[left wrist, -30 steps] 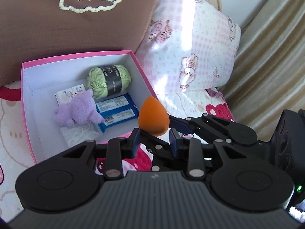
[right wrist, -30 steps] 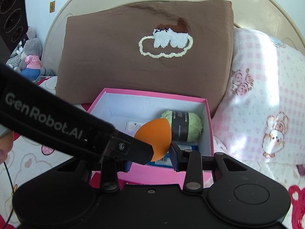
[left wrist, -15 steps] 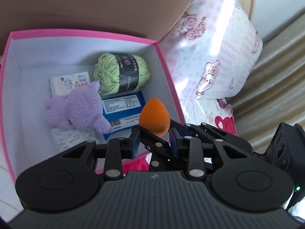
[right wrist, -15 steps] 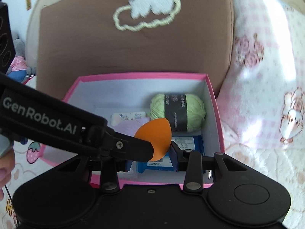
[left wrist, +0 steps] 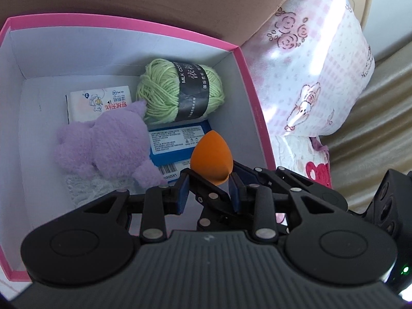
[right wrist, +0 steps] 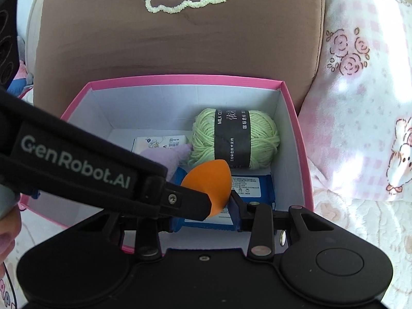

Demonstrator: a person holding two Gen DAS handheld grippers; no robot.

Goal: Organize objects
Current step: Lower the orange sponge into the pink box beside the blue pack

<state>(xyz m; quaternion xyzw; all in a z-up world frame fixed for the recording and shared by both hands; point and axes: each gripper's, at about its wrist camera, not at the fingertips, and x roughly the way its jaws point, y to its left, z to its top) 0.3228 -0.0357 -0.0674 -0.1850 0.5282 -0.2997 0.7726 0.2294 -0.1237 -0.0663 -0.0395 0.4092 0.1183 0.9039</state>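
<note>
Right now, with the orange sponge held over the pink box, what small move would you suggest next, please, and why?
Probably lower the sponge a little into the box before letting go: it seems to hang above the blue packet, not yet resting on anything.

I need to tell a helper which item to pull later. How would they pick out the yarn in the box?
Find the pink box on the bed, in front of the brown cushion. The yarn lies in its far right corner, behind the blue packet and right of the purple plush. It is the only green thing there, a ball of thick strands with a black paper band around its middle.
</note>
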